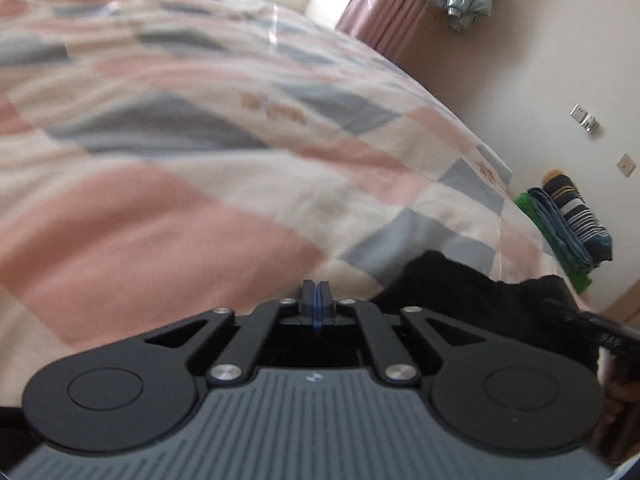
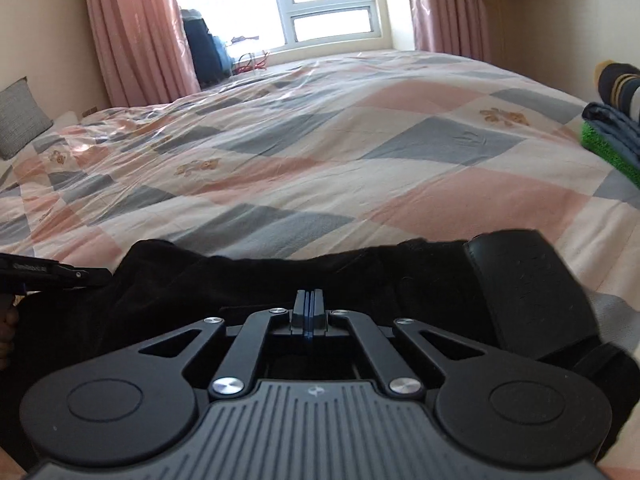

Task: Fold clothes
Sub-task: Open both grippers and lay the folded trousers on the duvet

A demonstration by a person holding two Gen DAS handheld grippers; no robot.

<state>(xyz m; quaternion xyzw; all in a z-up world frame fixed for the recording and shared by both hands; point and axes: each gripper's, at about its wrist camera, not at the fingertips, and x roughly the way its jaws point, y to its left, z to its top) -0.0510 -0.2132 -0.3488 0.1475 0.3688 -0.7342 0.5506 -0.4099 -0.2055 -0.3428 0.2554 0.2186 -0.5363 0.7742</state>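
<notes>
Both hand-held grippers closed, seemingly empty.

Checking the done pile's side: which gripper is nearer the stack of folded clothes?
Right. The stack of folded clothes lies just right of the right gripper; the left gripper sits farther off.

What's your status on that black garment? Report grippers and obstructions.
Left gripper shut, nothing visible between the pads. Right gripper shut over the black garment; grip unconfirmed. Garment at near edge of quilt. Folded stack far right, clear.
</notes>
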